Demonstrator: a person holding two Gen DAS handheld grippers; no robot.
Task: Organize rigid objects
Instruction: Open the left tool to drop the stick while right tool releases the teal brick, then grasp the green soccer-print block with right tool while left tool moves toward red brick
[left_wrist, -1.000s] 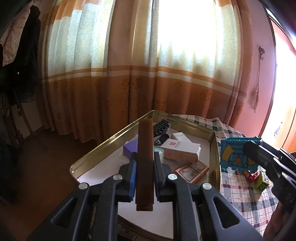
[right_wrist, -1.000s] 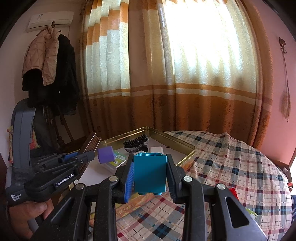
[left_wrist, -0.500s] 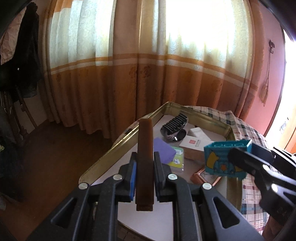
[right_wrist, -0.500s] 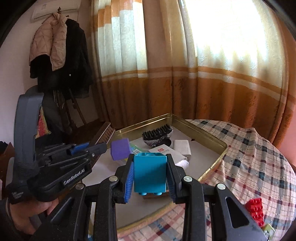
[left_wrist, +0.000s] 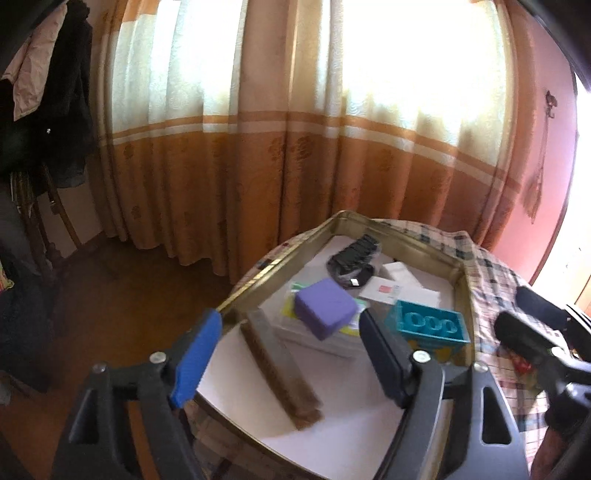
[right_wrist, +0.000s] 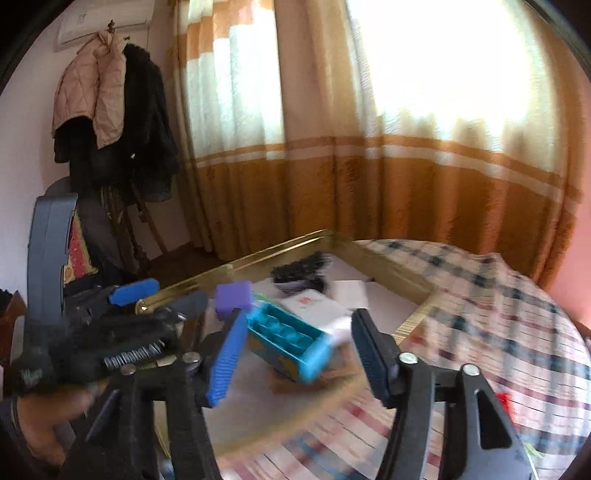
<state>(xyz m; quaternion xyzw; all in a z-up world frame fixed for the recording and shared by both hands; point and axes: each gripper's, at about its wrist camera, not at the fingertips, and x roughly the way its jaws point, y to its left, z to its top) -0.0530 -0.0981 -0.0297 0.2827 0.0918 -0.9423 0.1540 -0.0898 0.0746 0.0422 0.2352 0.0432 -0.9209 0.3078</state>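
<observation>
My left gripper (left_wrist: 291, 350) is open and empty over the near part of the gold tray (left_wrist: 280, 258). A long brown bar (left_wrist: 280, 365) lies on the tray's white floor just beyond its jaws. My right gripper (right_wrist: 301, 356) is open too. A teal toy block (right_wrist: 288, 338) lies tilted between and just beyond its jaws, blurred, at the tray's right side. The block shows in the left wrist view (left_wrist: 428, 326) with its hollow underside up. The left gripper appears in the right wrist view (right_wrist: 147, 299), and the right one in the left wrist view (left_wrist: 535, 332).
In the tray lie a purple cube (left_wrist: 327, 308) on a flat white box, a black comb (left_wrist: 352, 254), and white cartons (left_wrist: 399, 284). The tray rests on a checked tablecloth (right_wrist: 498, 314). Small red toys (right_wrist: 504, 400) lie at the right. Coats hang at the left (right_wrist: 110, 110).
Both grippers have opened. The brown bar left the left gripper and lies in the tray. The teal block left the right gripper and is tipped over at the tray's right side.
</observation>
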